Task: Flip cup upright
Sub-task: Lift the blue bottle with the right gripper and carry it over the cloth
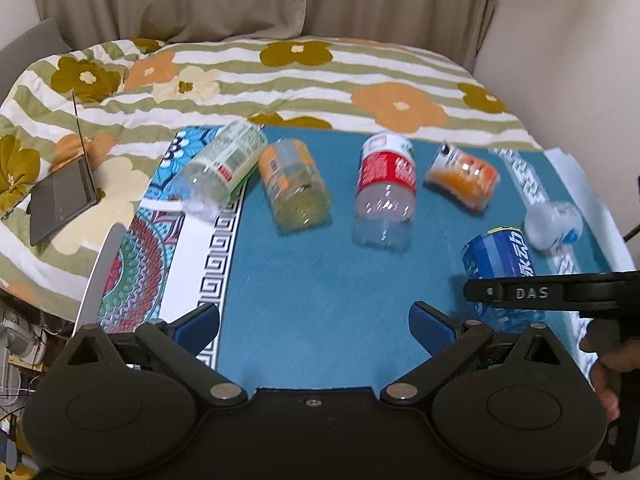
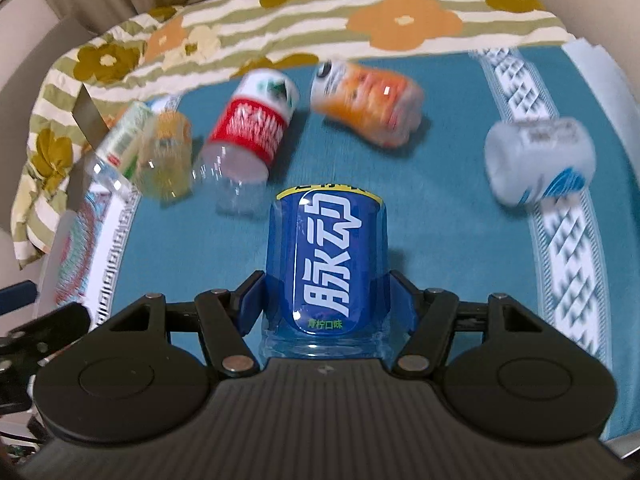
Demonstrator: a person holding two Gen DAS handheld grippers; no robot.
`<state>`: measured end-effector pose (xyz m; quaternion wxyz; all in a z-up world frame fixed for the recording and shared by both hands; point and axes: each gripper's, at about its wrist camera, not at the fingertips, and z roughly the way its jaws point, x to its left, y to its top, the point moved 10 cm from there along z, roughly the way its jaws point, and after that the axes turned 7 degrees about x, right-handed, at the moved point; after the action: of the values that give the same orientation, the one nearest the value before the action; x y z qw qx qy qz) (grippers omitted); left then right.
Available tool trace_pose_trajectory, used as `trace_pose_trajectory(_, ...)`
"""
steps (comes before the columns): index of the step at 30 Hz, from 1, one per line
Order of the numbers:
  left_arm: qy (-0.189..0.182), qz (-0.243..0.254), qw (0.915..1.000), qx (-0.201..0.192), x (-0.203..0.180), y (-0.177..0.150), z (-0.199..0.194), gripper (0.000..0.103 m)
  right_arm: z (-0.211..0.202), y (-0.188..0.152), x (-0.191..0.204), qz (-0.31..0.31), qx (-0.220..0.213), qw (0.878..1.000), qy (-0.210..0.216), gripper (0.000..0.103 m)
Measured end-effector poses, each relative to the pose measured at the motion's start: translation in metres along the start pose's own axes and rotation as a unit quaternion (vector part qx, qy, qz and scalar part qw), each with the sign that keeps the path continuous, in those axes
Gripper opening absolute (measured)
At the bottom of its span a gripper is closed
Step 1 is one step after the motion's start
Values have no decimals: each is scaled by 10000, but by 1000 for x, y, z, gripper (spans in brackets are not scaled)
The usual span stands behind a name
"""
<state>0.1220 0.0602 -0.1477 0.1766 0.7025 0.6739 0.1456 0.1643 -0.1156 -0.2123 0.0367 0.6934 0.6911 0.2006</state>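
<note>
Right gripper (image 2: pixel 326 304) is clamping the blue cup (image 2: pixel 330 260), its two blue pads pressing on the cup's left and right sides near the clear end closest to the camera. In the right wrist view the cup is sitting between the fingers, its long axis running straight away from the gripper and its yellow-edged end pointing toward the far side of the teal mat (image 2: pixel 440 208). From the left wrist view the same blue cup (image 1: pixel 500 256) is showing at the right, tilted, with a black bar marked DAS crossing in front of its lower part; whether it is touching the mat cannot be told. Left gripper (image 1: pixel 314 326) is hovering over bare mat with its jaws spread wide and nothing between them. Farther out, five more cups are lying on their sides: a clear cup with blue print (image 2: pixel 540 160) at the right, well apart from the blue one, an orange cup (image 2: pixel 368 100), a red-and-white cup (image 2: pixel 252 128), a yellowish cup (image 2: pixel 168 156) and a green-and-white cup (image 2: pixel 120 140), the last two touching. Beyond the mat a flowered quilt (image 1: pixel 320 80) is spreading, with a grey laptop (image 1: pixel 60 200) resting open on its left part.
</note>
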Motion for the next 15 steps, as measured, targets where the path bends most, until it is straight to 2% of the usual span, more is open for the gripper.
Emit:
trace_pose_trajectory(5, 5, 35, 9999, 103, 11, -9, 7, 102, 15, -7, 7, 108, 45, 9999, 0, 80)
trace_pose_trajectory(13, -55, 1, 9999, 160, 16, -13, 9, 102, 18, -4, 10, 118, 6, 9999, -78, 81)
trace_pose_trajectory(15, -70, -7, 9998, 166, 17, -14, 9, 102, 18, -5, 10, 129, 46, 9999, -84, 85)
